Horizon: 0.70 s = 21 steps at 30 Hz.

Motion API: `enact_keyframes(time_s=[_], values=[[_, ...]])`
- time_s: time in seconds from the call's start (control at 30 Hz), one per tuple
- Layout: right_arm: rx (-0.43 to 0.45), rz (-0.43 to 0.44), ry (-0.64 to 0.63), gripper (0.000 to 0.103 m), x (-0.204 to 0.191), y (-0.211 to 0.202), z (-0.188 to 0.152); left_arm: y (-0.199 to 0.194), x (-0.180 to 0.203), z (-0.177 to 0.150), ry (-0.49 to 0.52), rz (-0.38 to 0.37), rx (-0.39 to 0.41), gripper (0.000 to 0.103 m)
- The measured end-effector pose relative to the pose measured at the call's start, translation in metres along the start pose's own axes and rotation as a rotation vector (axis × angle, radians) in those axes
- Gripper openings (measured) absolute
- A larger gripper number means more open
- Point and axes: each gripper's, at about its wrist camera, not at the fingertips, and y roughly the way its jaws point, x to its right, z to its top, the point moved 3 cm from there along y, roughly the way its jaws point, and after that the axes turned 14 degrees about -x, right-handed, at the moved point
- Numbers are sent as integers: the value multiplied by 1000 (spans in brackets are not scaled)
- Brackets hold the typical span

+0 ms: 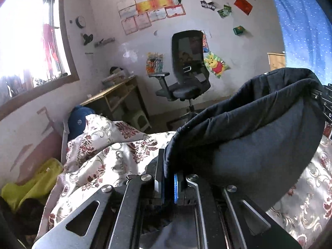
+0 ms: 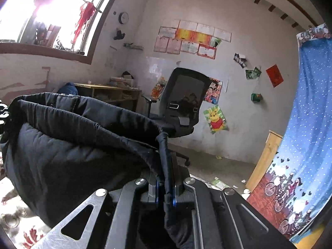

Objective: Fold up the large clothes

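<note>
The left gripper [image 1: 169,178] clamps one edge of the dark padded garment [image 1: 259,128]. The right gripper [image 2: 166,178] clamps the opposite edge. The garment sags between them above the floral bedspread [image 1: 108,161], with the office chair [image 1: 186,70] at 12 o'clock.

Matt quilted cloth jacket [image 1: 259,128]; brushed-metal fingers [image 1: 159,172].

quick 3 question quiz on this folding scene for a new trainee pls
1. True or false: both grippers are shut on the black padded garment.
2. Which way does the garment span from the left gripper? A) to its right B) to its left
3. Fill in: the garment hangs above the floral ____.

Key:
1. True; the right gripper pinches an edge too.
2. A; the cloth runs to the right edge of the left wrist view.
3. Bedspread.
</note>
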Motion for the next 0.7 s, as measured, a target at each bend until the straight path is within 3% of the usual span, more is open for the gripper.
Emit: enact_keyframes(time_s=[0.37, 0.7], values=[[7, -23, -22, 8, -1, 79, 0, 75, -3, 21, 34, 29, -17, 5], [-108, -33, -34, 8, -5, 156, 10, 160, -12, 35, 13, -4, -82, 5]])
